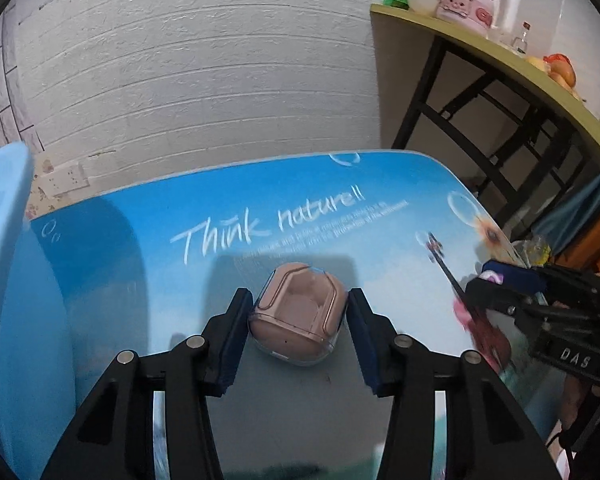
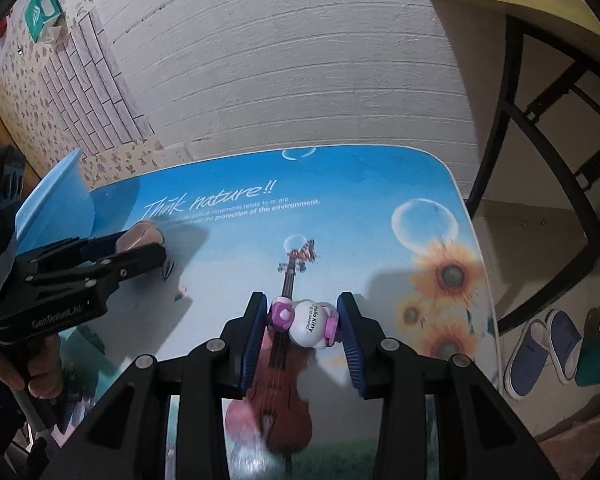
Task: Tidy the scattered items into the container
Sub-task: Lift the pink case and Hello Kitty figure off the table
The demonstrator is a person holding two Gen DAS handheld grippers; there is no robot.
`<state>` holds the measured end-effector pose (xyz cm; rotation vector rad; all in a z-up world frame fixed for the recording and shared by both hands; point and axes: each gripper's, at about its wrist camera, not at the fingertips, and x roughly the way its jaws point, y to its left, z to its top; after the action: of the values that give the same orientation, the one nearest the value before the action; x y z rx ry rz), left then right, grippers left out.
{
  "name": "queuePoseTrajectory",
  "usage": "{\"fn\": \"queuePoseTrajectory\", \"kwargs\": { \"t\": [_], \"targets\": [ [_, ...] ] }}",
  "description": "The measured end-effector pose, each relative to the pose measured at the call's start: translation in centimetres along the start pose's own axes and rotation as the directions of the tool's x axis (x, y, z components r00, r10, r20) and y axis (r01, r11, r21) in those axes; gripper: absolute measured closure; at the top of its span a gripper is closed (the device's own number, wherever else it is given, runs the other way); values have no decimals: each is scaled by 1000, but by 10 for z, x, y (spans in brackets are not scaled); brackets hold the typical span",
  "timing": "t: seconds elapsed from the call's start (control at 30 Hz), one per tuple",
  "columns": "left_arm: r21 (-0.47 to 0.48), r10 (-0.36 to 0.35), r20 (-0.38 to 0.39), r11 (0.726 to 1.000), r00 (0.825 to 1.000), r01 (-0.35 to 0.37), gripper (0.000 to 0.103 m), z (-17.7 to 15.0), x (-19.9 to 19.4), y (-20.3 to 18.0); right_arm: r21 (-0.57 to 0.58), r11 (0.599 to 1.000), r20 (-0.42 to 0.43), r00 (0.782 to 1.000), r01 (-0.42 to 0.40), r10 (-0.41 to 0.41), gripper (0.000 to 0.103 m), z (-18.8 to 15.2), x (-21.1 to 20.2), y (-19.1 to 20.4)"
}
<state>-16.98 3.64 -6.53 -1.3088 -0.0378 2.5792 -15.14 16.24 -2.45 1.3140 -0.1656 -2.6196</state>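
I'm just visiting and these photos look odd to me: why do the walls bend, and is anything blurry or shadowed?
Left wrist view: the fisheye lens bows the brick wall and darkens the corners; the pink case between the fingers is sharp and sits in a grey shadow. Right wrist view: same bending; the Hello Kitty toy is crisp, while the printed violin near the bottom edge looks smeared.

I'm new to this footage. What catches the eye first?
The left gripper closes around a pink earbud case on the bright blue printed table. The right gripper holds a small white cat figure; a light blue tub sits at the left.
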Motion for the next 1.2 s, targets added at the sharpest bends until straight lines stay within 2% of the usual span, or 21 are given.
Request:
{"fn": "queuePoseTrajectory", "kwargs": {
  "t": [0.23,0.33,0.47,0.57,1.2],
  "targets": [
    [9,12,-10,1000,1000,-12,57,-21,-21,-16,30,999,1,1000,13,-13,65,-16,-15,1],
    [1,12,2,1000,1000,-12,57,-32,-34,-20,20,1000,7,1000,13,-13,65,-24,-26,6],
    [14,44,27,999,999,-45,57,-46,-44,-27,6,1000,10,1000,14,-14,65,-33,-31,16],
    [-3,43,12,999,999,-43,57,-56,-48,-26,11,1000,11,1000,7,-7,65,-38,-34,22],
    [-11,66,47,998,997,-66,57,-60,-62,-25,-15,999,26,999,33,-32,65,-42,-53,41]
  ]
}}
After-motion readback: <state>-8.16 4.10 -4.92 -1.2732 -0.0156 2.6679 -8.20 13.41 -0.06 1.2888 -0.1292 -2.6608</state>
